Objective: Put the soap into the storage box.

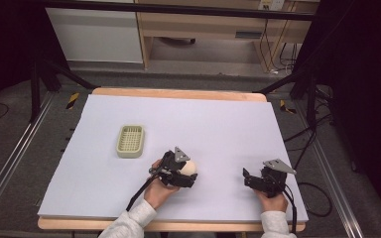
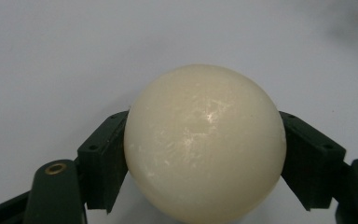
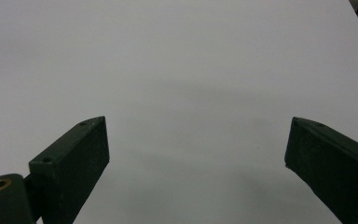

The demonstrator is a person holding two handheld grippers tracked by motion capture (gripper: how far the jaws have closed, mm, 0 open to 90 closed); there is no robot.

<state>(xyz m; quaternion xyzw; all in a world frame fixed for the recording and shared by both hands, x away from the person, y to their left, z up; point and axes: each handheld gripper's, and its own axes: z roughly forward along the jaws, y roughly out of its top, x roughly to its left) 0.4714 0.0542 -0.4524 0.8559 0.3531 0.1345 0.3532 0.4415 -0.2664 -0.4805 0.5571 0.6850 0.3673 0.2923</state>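
you've got the left gripper (image 1: pixel 182 172) closed on the cream ball (image 2: pixel 204 145), pads pressed on both sides of it, near the front-middle of the white sheet (image 1: pixel 218 124). the left gripper view shows the jaws biting below the ball's widest part on each side. right gripper (image 1: pixel 250 179) sits w/ jaws spread wide, nothing btwn them, just bare sheet ahead in its own view.

risks from here, as i read it:
- ball is smooth, glossy, round. the pads touch it at small spots only, so a quick swing or wrist roll could let it squirt out fwd.
- if it drops it'll roll, nothing on the sheet stops it before the edge.
- the basket (image 1: pixel 130 141) is small and shallow, well apart to the left and further back. if that's the target, letting go from high up prob bounces the ball back out.
- squeezing harder could pop it out rather than hold it.

count: 1 ball, 1 basket, 2 grippers, 1 sheet on 1 wooden table (image 1: pixel 178 92).
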